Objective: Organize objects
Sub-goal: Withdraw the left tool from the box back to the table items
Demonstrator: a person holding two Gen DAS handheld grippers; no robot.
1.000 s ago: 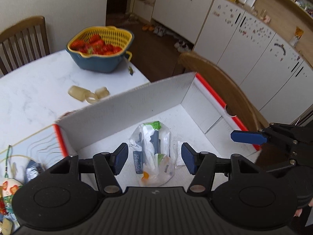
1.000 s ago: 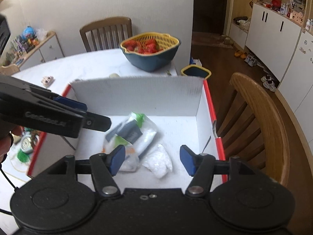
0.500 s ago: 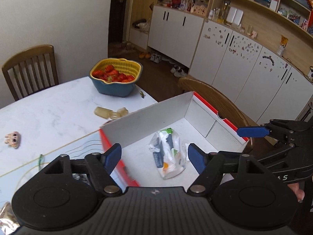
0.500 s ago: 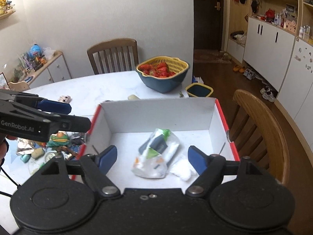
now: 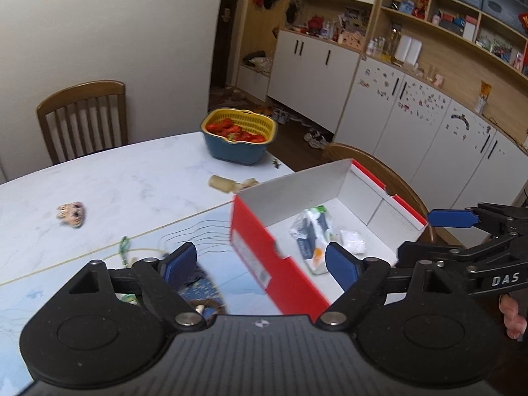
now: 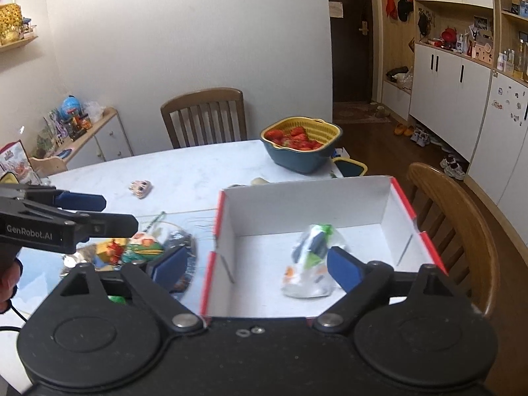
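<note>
A red cardboard box with a white inside (image 5: 260, 257) (image 6: 297, 204) stands at the table's near right corner. A clear plastic bag with packets (image 5: 310, 231) (image 6: 310, 257) and a small white wad (image 5: 352, 240) lie in it. My left gripper (image 5: 260, 265) is open and empty, raised over the box's left wall. My right gripper (image 6: 254, 265) is open and empty, raised over the box's near wall. A pile of small colourful items (image 6: 132, 250) lies left of the box on a blue mat (image 5: 82, 283).
A blue and yellow basket of strawberries (image 5: 239, 135) (image 6: 302, 145) stands at the table's far edge. A small doll head (image 5: 71, 214) (image 6: 141, 188) and beige pieces (image 5: 231, 184) lie on the white table. Wooden chairs (image 6: 204, 115) (image 6: 462, 217) stand behind and to the right.
Both grippers have risen and pulled back from inside the box and opened wider. The left gripper has also shifted left, over the box's left wall.
</note>
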